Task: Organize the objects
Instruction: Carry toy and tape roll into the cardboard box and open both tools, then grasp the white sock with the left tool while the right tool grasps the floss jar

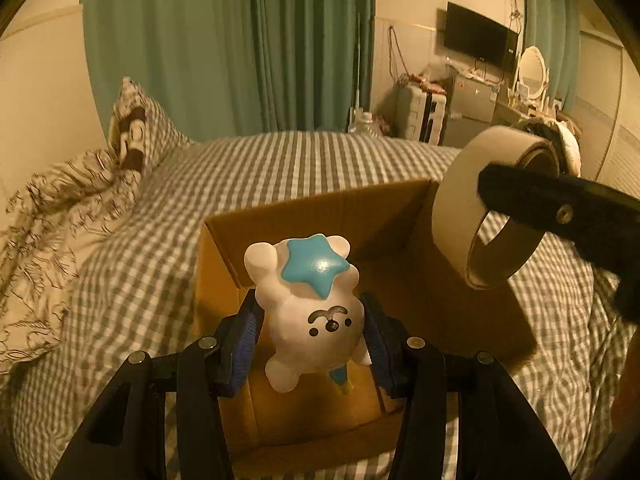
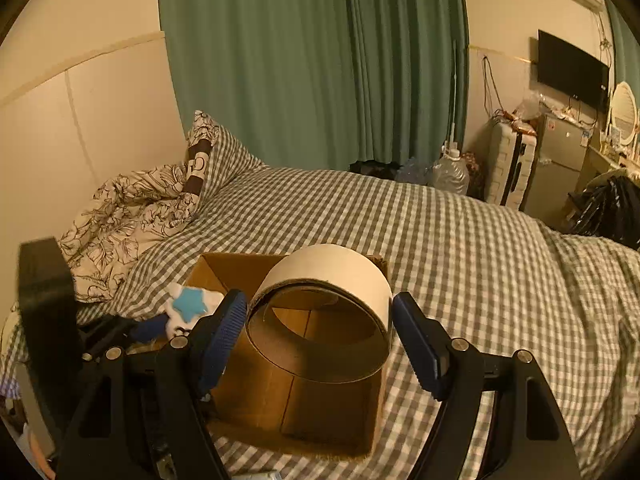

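Observation:
An open cardboard box (image 1: 320, 216) sits on the checked bed; it also shows in the right wrist view (image 2: 256, 392). My left gripper (image 1: 310, 332) is shut on a white toy figure (image 1: 308, 320) with a blue star on its head, held above the box. The toy figure shows in the right wrist view (image 2: 188, 308) at the left. My right gripper (image 2: 320, 320) is shut on a wide roll of tape (image 2: 332, 280), held over the box. The roll of tape shows in the left wrist view (image 1: 472, 200) at the box's right, with a black finger (image 1: 540, 204) across it.
The grey checked bedspread (image 2: 460, 248) covers the bed. A floral quilt and pillows (image 2: 132, 216) are piled at the left. Green curtains (image 2: 312, 60) hang behind. A suitcase (image 2: 512, 164), a water jug (image 2: 450, 172) and a TV (image 2: 572, 68) stand at the right.

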`<state>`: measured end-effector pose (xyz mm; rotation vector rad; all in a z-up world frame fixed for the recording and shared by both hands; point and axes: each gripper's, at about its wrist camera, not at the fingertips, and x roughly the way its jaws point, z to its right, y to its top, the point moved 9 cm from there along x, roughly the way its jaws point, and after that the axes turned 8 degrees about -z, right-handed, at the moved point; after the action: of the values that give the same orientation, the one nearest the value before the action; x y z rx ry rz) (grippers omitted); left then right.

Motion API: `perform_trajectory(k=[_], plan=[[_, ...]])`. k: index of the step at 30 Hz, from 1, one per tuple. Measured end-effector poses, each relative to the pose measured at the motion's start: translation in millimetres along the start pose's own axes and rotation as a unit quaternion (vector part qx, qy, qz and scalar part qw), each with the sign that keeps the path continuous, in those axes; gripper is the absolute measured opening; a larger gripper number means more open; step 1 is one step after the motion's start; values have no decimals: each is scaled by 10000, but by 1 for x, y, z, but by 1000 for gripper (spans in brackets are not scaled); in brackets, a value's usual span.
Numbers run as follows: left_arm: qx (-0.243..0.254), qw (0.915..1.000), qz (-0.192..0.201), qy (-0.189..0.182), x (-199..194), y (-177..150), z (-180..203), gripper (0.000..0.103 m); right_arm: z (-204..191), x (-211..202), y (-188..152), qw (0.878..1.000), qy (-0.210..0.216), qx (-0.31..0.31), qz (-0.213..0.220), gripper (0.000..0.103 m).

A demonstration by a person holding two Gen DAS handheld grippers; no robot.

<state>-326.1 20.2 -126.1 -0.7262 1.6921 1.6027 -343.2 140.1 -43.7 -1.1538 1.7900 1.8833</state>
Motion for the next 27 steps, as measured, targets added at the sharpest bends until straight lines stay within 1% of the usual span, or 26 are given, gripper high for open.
perform_trajectory(k=[2, 4, 5, 6, 7, 8, 9, 13, 16, 19, 22, 27], plan=[[-113, 9999, -8, -59, 4, -2, -3, 50, 3, 3, -2, 10000, 20, 93, 29, 77], [-148, 9998, -31, -87, 4, -2, -4, 52, 6, 2, -2, 9998, 53, 141, 111, 78], [-138, 9999, -15, -67, 1, -1, -5, 56, 6, 0, -2, 9997, 65, 160, 171, 82], [-142, 9999, 16, -27, -2, 0, -5, 67, 9, -5, -1, 9996, 53, 188, 226, 87], [-171, 9998, 55, 44, -7, 1, -6, 75, 10, -10, 0, 9993, 23, 213, 290, 88], [-236, 9995, 124, 144, -15, 3, -9, 87, 9, -14, 1, 9992, -3, 226, 339, 91], [-277, 9993, 185, 181, -20, 5, -10, 92, 11, -20, 3, 9990, -29, 236, 390, 92], [-336, 9986, 361, 175, -55, 9, -9, 92, 9, -56, 8, 9982, -108, 142, 574, 92], [-285, 9980, 507, 259, -83, 8, -8, 92, 5, -87, 7, 9973, -201, -10, 700, 92], [-296, 9971, 611, 351, -109, 2, -8, 94, 2, -118, 1, 9966, -184, -145, 788, 92], [-277, 9973, 604, 305, -129, -12, -4, 94, -2, -144, -10, 9960, -186, -327, 816, 92], [-249, 9973, 553, 409, -149, -44, 2, 94, -6, -173, -41, 9938, -387, -688, 784, 92]])
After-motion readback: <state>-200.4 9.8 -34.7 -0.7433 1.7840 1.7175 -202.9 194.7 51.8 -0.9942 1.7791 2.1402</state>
